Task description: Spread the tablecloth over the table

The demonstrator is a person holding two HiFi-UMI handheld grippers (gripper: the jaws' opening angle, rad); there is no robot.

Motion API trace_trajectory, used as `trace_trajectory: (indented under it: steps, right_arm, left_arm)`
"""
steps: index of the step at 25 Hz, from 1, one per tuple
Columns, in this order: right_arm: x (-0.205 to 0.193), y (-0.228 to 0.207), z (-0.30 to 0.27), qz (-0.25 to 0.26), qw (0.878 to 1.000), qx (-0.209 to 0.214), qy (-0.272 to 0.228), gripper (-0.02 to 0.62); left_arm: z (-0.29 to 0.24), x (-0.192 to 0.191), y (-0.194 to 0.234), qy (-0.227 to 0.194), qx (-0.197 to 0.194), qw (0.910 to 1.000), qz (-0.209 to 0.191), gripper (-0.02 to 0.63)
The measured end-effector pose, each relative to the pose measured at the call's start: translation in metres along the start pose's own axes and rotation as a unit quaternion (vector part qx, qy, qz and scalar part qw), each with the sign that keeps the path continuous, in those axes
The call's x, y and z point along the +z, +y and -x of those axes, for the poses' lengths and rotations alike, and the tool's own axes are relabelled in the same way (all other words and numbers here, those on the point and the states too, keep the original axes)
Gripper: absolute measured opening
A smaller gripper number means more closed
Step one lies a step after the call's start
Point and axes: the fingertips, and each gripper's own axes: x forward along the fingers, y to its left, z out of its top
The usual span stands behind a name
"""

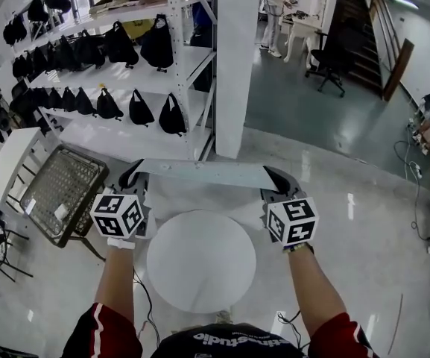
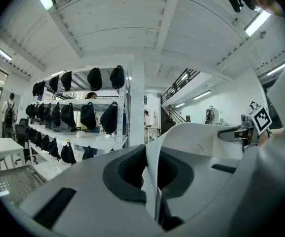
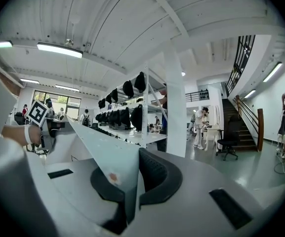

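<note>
A pale grey-white tablecloth (image 1: pixel 203 173) hangs stretched in a taut band between both grippers, above and beyond a small round white table (image 1: pixel 201 260). My left gripper (image 1: pixel 133 174) is shut on the cloth's left corner; in the left gripper view the cloth edge (image 2: pixel 152 174) is pinched between the dark pads. On the other side my right gripper (image 1: pixel 278 177) is shut on the right corner, and the cloth (image 3: pixel 98 157) runs off leftward from its jaws (image 3: pixel 132 181). Both grippers point about level. The cloth's lower part drapes behind the far rim of the table.
White shelving (image 1: pixel 136 73) with several black bags stands at the far left. A white pillar (image 1: pixel 237 58) rises just beyond the cloth. A folded metal mesh chair (image 1: pixel 62 192) lies on the floor at left. A person stands at a desk (image 1: pixel 278 13) in the distance. Cables (image 1: pixel 416 170) trail at right.
</note>
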Motion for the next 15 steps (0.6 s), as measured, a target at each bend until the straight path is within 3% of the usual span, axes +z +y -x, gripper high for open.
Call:
trace_trajectory:
  steps: [10,15]
  right_arm:
    - [-0.012,0.039,0.033,-0.019,1.0,-0.004,0.005,0.026]
    - [-0.022,0.062,0.055,-0.059,0.998,-0.009,0.012,0.026]
  left_arm:
    - [0.057,-0.024,-0.003,0.015,-0.011,0.9994,0.028,0.017]
    - [0.09,-0.039,-0.006,0.017,-0.01,0.9987,0.047,0.017]
